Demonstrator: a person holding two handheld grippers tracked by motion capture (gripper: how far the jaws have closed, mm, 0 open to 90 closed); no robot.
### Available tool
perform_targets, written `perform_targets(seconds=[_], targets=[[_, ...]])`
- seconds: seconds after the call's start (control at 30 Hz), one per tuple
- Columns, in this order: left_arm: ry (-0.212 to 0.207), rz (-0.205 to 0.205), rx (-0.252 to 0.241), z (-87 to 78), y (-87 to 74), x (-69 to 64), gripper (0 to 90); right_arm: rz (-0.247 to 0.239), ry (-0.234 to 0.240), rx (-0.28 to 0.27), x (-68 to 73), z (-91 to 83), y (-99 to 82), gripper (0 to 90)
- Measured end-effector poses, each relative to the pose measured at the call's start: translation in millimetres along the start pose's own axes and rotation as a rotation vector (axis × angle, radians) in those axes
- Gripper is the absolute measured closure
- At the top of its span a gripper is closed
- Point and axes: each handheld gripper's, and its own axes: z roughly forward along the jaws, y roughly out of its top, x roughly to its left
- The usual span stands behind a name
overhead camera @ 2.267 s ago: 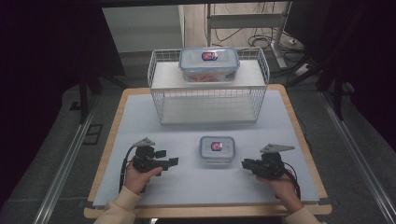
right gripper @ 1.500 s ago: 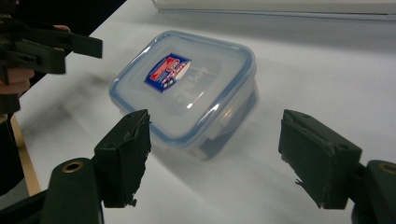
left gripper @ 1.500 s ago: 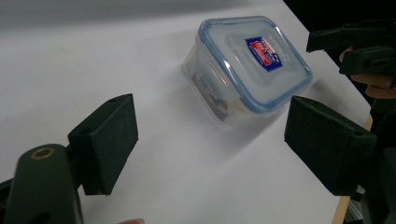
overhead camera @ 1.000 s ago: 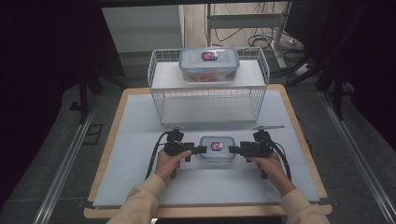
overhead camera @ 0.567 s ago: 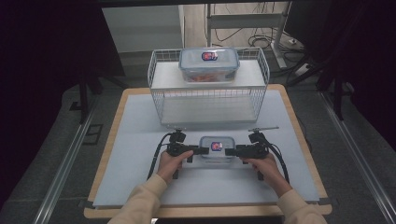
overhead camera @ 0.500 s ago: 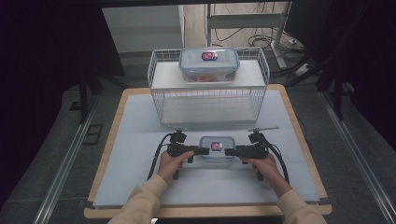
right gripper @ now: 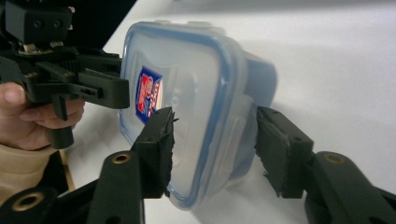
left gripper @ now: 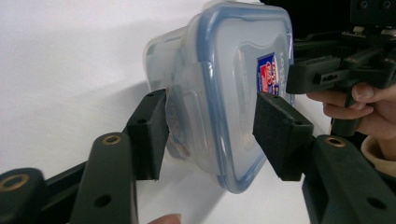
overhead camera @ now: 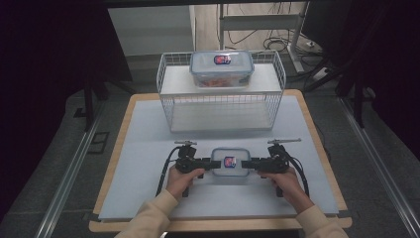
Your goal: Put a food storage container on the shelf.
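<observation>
The small lidded plastic container point(overhead camera: 230, 162) is flanked on the white mat point(overhead camera: 148, 148), near the person's edge of the table, by both grippers at once. From the left, the left gripper point(overhead camera: 214, 164) is laid along the mat with its jaws around the container's short end; its jaws have just been closing. In the left gripper view the container point(left gripper: 224, 93) is seen between the two black pads point(left gripper: 275, 130), one pad touching the lid, the other against the base, so it looks lightly pinched there. From the right, the right gripper point(overhead camera: 246, 164) is brought in the same way, its jaws also just closing. In the right gripper view the container point(right gripper: 196, 107) is straddled: one pad point(right gripper: 156, 140) is laid on the lid, while a slim gap is seen at the other, so no firm pinch can be told. The blue-rimmed lid with its red and blue sticker point(overhead camera: 230, 161) is faced upward. Farther back, a white wire shelf rack point(overhead camera: 220, 106) is stood on the mat, and a larger lidded container point(overhead camera: 221, 68) is rested on top of it.
</observation>
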Motion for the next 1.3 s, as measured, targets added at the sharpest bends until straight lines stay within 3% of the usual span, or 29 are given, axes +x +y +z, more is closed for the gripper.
perform_targets(seconds=[0.13,0.73,1.07,1.3], targets=[[0.026,0.024,-0.022,-2.0,-5.9,-6.6,48.5,-0.003,0.001,-0.016,3.4,-2.0,-3.5,49.7],[0.046,0.064,-0.064,-9.0,-2.9,-15.2,49.3,-0.04,0.006,-0.057,9.5,-6.0,-1.6,50.3],[0.047,0.101,-0.11,-22.4,12.6,-26.6,49.3,-0.087,0.011,-0.102,22.6,-17.3,16.1,50.6],[0.054,0.132,-0.145,-39.4,35.6,-38.2,49.3,-0.127,0.006,-0.127,38.6,-26.8,39.8,50.7]])
